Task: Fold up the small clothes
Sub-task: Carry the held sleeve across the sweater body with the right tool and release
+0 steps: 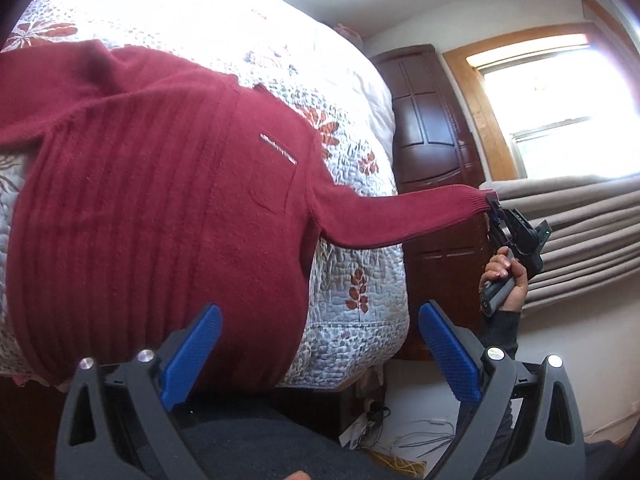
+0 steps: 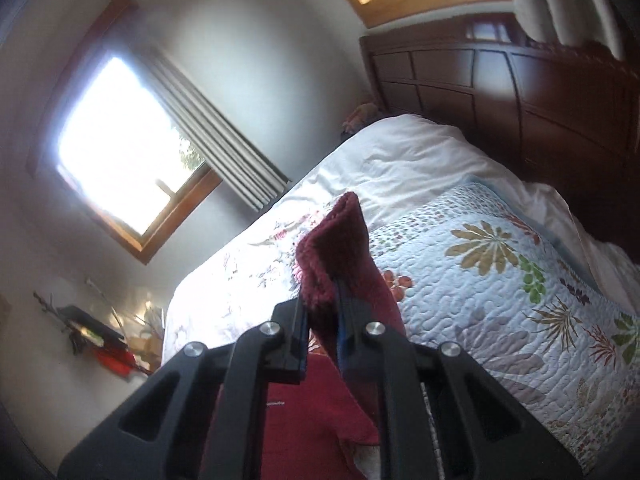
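- The left tongs, black with blue ribbed pads, stand wide apart and hold nothing; the hem of the dark red ribbed knit sweater lies just ahead of them, reaching in behind the left pad.
- The right tongs are clamped on the cuff of the sweater's sleeve; the cuff stands up out of the closed tips (the blue pad shows only as a sliver on the right).
- Seen from the left wrist, the right tongs are far off to the right of the left pair, past the edge of the bed, drawing the sleeve out straight and off the mattress.
- A hand in a dark sleeve grips the grey handle below those tongs.
- The sweater's body lies spread on the pale blue quilted bedspread with red and tan leaf prints, ahead of the left tongs; a small white label sits on its chest.
- Beyond the right tongs, the quilt gives way to white bedding and a dark brown panelled wooden headboard.
- Left of the right tongs: a bright wood-framed window with grey pleated curtains.
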Available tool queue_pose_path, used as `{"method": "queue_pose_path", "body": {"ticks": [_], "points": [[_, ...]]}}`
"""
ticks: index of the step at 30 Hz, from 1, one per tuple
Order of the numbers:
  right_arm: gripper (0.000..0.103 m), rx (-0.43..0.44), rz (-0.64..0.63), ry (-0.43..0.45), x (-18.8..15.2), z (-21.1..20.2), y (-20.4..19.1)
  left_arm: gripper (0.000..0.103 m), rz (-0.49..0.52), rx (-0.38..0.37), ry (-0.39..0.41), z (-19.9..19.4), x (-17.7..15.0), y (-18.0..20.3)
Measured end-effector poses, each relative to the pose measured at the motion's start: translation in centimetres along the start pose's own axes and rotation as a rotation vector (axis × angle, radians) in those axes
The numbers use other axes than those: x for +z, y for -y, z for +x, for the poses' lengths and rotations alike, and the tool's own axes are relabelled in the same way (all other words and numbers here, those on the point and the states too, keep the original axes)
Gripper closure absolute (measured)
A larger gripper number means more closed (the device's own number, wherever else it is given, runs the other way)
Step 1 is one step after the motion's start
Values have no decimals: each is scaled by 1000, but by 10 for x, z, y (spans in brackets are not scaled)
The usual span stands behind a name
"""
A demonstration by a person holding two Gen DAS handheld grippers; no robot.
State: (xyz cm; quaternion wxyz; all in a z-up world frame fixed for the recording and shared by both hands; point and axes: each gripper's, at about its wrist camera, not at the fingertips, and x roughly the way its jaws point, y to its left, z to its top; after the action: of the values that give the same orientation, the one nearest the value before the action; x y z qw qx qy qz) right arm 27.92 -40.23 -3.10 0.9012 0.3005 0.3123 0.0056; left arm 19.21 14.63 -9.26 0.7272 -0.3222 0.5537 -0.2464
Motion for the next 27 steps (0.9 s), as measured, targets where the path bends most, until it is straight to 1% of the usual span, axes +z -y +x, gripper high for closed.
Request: {"method": "queue_pose_path", "body": {"ticks": [2,4,6,8,10,13,15,18,21,23,25,26,27], "points": [[93,-10,-101,-20,-9,8,-43,4,-23,-37,28,-9,6,-11],[93,-30,-199,-34,-20,16,-82,4,-40,-83,61,-21,18,-22],[93,-37,-298,-54,-37,27,-123,4,-34,-98,99,-33,32,-30],[93,-39,-368,-76,-56,40,-154,4,-35,-114,121,-41,45,-37],[93,-31,-416,-123,-79,60,-180,4,-48,-159,136,-50,63,-46],[93,-47,-481,-193,-122,96,-215,4,-70,-191,150,-54,86,-60],[93,-65,-513,-256,-158,125,-234,4,-70,-201,145,-51,98,-70],[93,-117,-586,-325,-219,169,-260,4,-76,-206,125,-36,114,-83],[93,-163,-640,-397,-277,211,-271,4,-87,-200,87,-15,127,-93],[91,-180,-655,-448,-308,233,-270,4,-81,-200,67,-6,134,-98],[73,-159,-631,-490,-327,238,-268,4,-98,-202,40,10,143,-105],[68,-153,-624,-489,-330,234,-269,4,-114,-211,23,18,148,-110],[59,-138,-613,-483,-330,225,-268,4,-135,-216,6,25,150,-116]]}}
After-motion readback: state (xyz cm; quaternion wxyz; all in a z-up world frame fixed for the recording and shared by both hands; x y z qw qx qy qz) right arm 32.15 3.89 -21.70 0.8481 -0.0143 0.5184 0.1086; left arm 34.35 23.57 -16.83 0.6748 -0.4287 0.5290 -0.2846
